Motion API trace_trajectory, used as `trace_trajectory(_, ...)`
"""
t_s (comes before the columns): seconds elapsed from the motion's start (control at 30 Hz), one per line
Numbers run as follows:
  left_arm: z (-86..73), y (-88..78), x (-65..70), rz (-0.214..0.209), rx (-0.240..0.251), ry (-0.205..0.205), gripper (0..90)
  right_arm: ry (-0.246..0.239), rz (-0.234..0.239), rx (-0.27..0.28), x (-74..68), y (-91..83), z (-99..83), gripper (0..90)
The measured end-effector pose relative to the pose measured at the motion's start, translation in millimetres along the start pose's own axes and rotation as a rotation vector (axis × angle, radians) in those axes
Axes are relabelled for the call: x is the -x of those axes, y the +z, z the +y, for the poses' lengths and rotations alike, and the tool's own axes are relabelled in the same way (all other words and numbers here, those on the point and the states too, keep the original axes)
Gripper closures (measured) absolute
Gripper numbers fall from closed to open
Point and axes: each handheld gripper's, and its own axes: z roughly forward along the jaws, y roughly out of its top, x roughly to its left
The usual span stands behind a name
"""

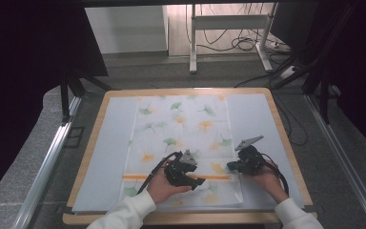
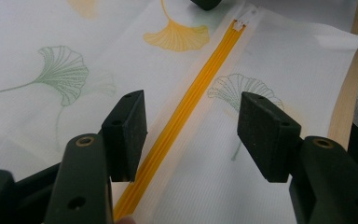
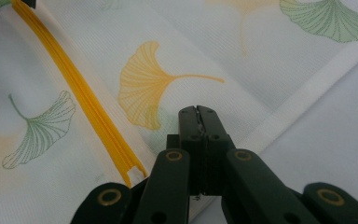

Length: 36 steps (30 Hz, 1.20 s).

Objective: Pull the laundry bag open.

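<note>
A translucent white zip bag (image 1: 186, 124) printed with green and orange ginkgo leaves lies flat on the table. An orange zip strip (image 1: 171, 177) crosses it near the front edge. My left gripper (image 1: 198, 182) hovers low over that strip, open, and the strip (image 2: 186, 116) runs between its two pads without touching them. My right gripper (image 1: 229, 166) sits at the bag's right side edge. In the right gripper view its jaws (image 3: 198, 114) are shut with a thin pale sliver of the bag's edge between the pads. The strip's end (image 3: 133, 175) lies just left of them.
The bag rests on a pale blue-grey mat (image 1: 109, 143) covering a wooden tabletop (image 1: 286, 143). The mat shows bare on both sides of the bag. Beyond the table are a grey floor, cables (image 1: 243, 45) and white desk legs (image 1: 193, 43).
</note>
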Motion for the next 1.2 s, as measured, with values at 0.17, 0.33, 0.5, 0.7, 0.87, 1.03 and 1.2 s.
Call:
trace_trajectory(0.17, 1.0, 2.0, 0.6, -0.001, 0.002, 0.003, 43.6, 0.004, -0.001, 0.004, -0.2, 0.4, -0.5, 89.2)
trace_trajectory(0.33, 9.4, 12.0, 6.1, -0.026, -0.016, 0.012, 49.8, 0.013, 0.016, 0.008, 2.6, 0.7, -1.0, 89.2)
trace_trajectory(0.5, 24.2, 26.2, 17.3, -0.038, -0.04, 0.031, 54.6, 0.016, 0.017, 0.01, 3.0, 0.3, -1.5, 89.2)
trace_trajectory(0.7, 43.3, 44.8, 29.8, -0.042, -0.052, 0.055, 56.0, 0.024, 0.022, 0.017, 4.2, 0.1, -2.8, 89.2)
trace_trajectory(0.87, 56.2, 60.2, 37.3, 0.011, -0.057, 0.042, 53.6, 0.039, 0.037, 0.026, 6.4, 0.2, -4.0, 89.3)
trace_trajectory(1.03, 63.2, 72.1, 43.8, 0.06, -0.052, 0.022, 46.3, 0.049, 0.041, 0.03, 8.2, -0.2, -4.7, 89.2)
trace_trajectory(1.2, 67.6, 80.2, 48.7, 0.057, -0.055, 0.012, 43.4, 0.062, 0.044, 0.037, 11.0, -0.6, -5.9, 89.2)
